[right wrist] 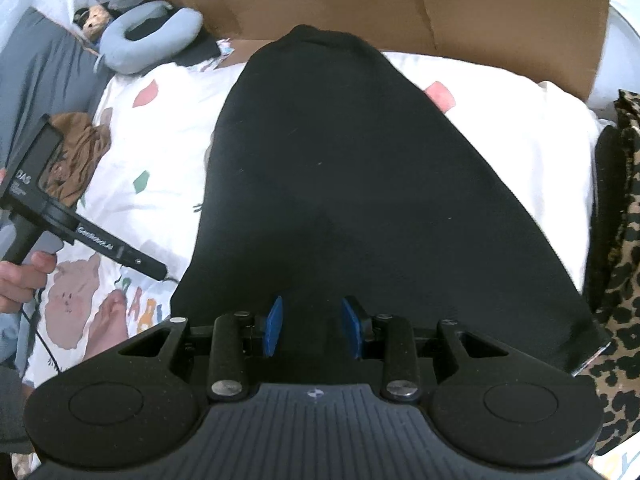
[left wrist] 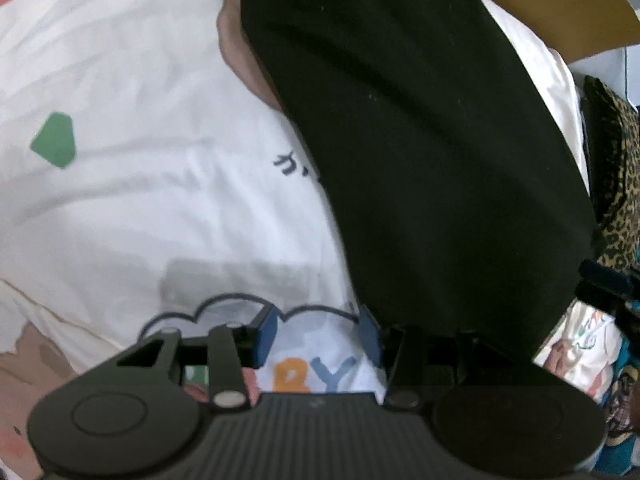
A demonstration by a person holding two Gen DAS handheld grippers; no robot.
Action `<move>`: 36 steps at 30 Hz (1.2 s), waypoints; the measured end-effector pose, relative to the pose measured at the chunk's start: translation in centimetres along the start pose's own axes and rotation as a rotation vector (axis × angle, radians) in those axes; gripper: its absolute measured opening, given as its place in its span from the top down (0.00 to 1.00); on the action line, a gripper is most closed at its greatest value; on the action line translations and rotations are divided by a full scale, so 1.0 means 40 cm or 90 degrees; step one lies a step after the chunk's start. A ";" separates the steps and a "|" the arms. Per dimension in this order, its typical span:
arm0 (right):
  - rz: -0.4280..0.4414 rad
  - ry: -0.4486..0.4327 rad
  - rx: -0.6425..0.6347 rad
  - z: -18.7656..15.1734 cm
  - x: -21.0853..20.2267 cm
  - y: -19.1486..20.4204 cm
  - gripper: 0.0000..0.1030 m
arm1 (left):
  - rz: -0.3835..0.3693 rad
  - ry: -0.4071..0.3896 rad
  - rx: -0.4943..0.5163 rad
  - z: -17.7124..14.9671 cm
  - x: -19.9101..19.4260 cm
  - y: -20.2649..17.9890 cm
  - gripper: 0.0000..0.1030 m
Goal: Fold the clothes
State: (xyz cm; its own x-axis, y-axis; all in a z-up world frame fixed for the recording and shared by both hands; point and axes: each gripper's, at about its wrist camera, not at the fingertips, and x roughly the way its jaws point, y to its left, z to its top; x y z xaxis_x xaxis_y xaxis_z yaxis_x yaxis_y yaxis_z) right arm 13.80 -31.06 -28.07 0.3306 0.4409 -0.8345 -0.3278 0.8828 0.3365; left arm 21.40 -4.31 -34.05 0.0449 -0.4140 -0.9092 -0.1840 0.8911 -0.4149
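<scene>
A black garment (right wrist: 360, 184) lies spread flat on a white printed bedsheet (right wrist: 160, 152), narrow end far, wide end near. It also shows in the left wrist view (left wrist: 420, 140), filling the right half. My right gripper (right wrist: 314, 328) is open, its blue pads just above the garment's near edge, holding nothing. My left gripper (left wrist: 318, 334) is open over the bedsheet (left wrist: 140, 180), at the garment's near left corner, holding nothing. The left gripper's body (right wrist: 100, 240) shows at the left of the right wrist view, held by a hand.
A brown cardboard box (right wrist: 400, 4) stands behind the garment. A leopard-print cloth (right wrist: 624, 248) lies along the right edge. A grey neck pillow (right wrist: 148, 36), a brown crumpled cloth (right wrist: 80, 152) and a grey pillow (right wrist: 40, 72) lie at the left.
</scene>
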 end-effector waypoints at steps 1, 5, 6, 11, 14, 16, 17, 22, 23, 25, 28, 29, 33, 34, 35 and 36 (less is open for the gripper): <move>0.002 0.003 -0.002 -0.004 0.003 0.005 0.62 | -0.006 0.008 -0.008 -0.001 0.010 0.003 0.53; 0.015 0.015 -0.006 -0.019 0.016 0.022 0.62 | -0.037 0.039 -0.025 -0.009 0.045 0.003 0.53; 0.019 0.019 -0.010 -0.023 0.019 0.029 0.62 | -0.042 0.043 -0.025 -0.011 0.050 0.000 0.53; 0.045 0.032 -0.037 -0.034 0.028 0.064 0.62 | -0.067 0.059 -0.026 -0.019 0.072 -0.016 0.53; 0.056 0.037 -0.059 -0.038 0.033 0.090 0.62 | -0.078 0.059 -0.032 -0.019 0.068 -0.017 0.54; 0.061 0.040 -0.070 -0.041 0.036 0.104 0.62 | -0.089 0.057 -0.037 -0.023 0.057 -0.009 0.54; 0.063 0.041 -0.076 -0.042 0.038 0.111 0.62 | -0.093 0.056 -0.040 -0.026 0.051 -0.002 0.54; 0.070 0.047 -0.094 -0.048 0.048 0.135 0.62 | -0.111 0.061 -0.056 -0.039 0.038 0.025 0.54; 0.070 0.048 -0.097 -0.049 0.049 0.138 0.62 | -0.114 0.061 -0.059 -0.042 0.035 0.029 0.54; 0.071 0.050 -0.100 -0.049 0.050 0.141 0.62 | -0.118 0.060 -0.065 -0.048 0.030 0.037 0.54; 0.072 0.052 -0.099 -0.048 0.053 0.140 0.62 | -0.121 0.055 -0.068 -0.059 0.023 0.048 0.54; 0.073 0.053 -0.098 -0.048 0.054 0.139 0.62 | -0.123 0.054 -0.069 -0.062 0.022 0.051 0.54; 0.080 0.054 -0.102 -0.045 0.058 0.142 0.62 | -0.128 0.061 -0.075 -0.127 0.060 0.013 0.55; 0.083 0.054 -0.105 -0.044 0.059 0.145 0.62 | -0.131 0.067 -0.075 -0.107 0.035 -0.003 0.60; 0.086 0.054 -0.107 -0.043 0.059 0.147 0.62 | -0.133 0.072 -0.075 -0.089 0.012 -0.017 0.64; 0.088 0.054 -0.110 -0.042 0.061 0.150 0.62 | -0.133 0.076 -0.074 -0.089 0.019 -0.022 0.64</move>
State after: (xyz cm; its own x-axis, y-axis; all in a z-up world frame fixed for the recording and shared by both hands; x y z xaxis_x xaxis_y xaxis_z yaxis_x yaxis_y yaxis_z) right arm 11.14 -24.95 -28.83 0.1990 0.5335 -0.8221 -0.5135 0.7712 0.3762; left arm 18.08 -6.09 -34.23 -0.0218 -0.6115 -0.7909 -0.2950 0.7598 -0.5793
